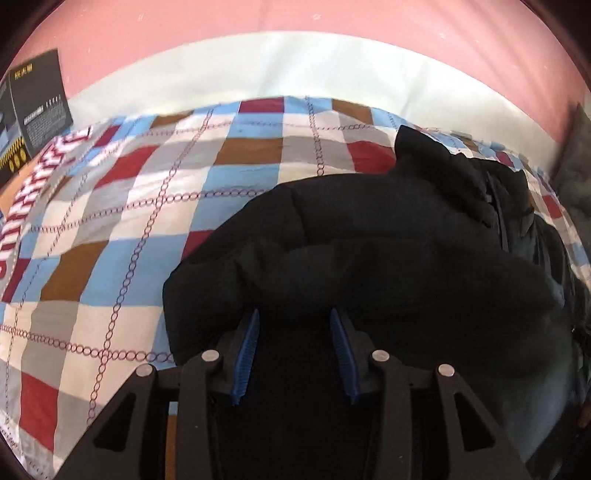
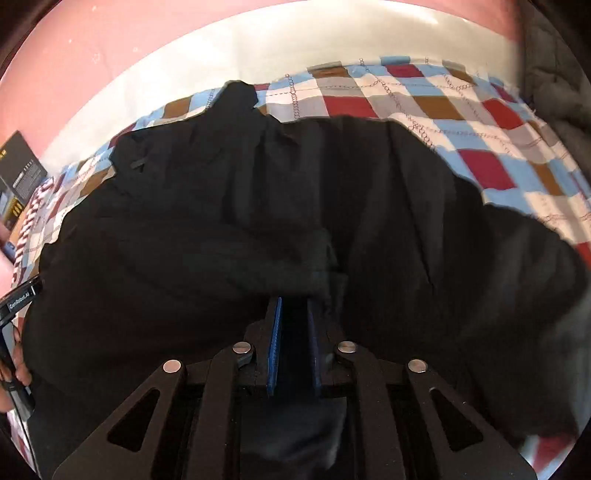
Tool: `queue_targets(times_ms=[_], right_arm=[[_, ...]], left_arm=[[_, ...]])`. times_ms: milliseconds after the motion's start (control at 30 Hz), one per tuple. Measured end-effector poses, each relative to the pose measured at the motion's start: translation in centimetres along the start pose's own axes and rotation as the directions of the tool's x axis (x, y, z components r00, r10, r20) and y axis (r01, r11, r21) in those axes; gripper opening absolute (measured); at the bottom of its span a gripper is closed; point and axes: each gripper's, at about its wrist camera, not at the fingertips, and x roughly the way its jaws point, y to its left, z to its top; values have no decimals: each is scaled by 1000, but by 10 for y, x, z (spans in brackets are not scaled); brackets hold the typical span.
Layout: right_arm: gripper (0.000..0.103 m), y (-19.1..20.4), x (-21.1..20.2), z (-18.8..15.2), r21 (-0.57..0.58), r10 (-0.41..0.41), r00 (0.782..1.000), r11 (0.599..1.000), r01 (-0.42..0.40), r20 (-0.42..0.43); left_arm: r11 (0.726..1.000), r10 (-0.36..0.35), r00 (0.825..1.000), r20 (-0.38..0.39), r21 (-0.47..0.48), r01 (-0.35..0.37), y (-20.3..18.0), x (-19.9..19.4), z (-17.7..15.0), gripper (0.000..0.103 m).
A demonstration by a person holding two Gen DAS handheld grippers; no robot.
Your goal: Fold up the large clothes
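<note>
Both grippers were clamped on the black padded coat (image 2: 229, 221), which lay bunched across the checked bedspread (image 1: 122, 206) and filled most of what either camera saw. My right gripper (image 2: 293, 306) had its blue pads (image 2: 275, 343) drawn close together with only a narrow slot between them, and a fold of the coat's dark cloth sat pinched in that slot right at the tips. My left gripper (image 1: 293, 317) held its pads (image 1: 247, 350) wider apart, and a thicker roll of the coat bulged between them and over the tips, so the grip there was on a fat wad of padding.

From the left camera, the coat's bulk spread away from the fingers toward the right side of the bed, with a rumpled peak (image 1: 413, 144) at its far end. Its left edge ran just beside my left fingers, and beyond that edge the bedspread lay open all the way to the dark printed box (image 1: 37, 110) at the far left corner. From the right camera, the coat reached nearly to the far hem of the bedspread; bare checked cloth showed to the upper right, bounded by a grey quilted thing (image 2: 554, 92) at the right rim. A white strip (image 1: 295, 62) ran past the bedspread's far edge, with pink wall (image 1: 295, 18) above it. At the left rim of the right view, fingers (image 2: 18, 373) gripped a black handle.
</note>
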Motion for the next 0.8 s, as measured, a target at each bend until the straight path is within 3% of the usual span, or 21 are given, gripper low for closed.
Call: queue_targets(times_ms=[100,167,300,367,433,567,667,800], right_arm=[[12,0,-1,-3,-42,-42,999,998,43,10],[19,-1,-11,-3,-15,-79,997,997,78,-19],[21,-15,-66,-31,77,28,999,997,-30,28],[47,-28,-93,-56,104,60,997,992,-65,48],[61,-46,-113,-78,152,86,995,984,-94,55],[62,-97,-156,-129,264,67,996,961,-83,66],[69,-139,-179,-160,369,43,996,927,-67,72],[72,-195,-199,-195,545,16,997,837,-57,79]], left_arm=[[1000,17,1000,4,14,-17,-2,-1,-2,43],[999,38,999,-17,8,-37,-5,-12,-2,39],[999,-43,999,13,23,43,-15,-63,-31,38],[995,-100,995,8,15,100,-20,-85,-56,38],[990,-144,990,-1,3,144,-27,-104,-83,38],[979,-205,977,-56,-22,204,-44,-129,-130,38],[977,-214,974,-78,-30,212,-57,-141,-155,38],[973,-232,969,-80,-4,233,-77,-161,-171,38]])
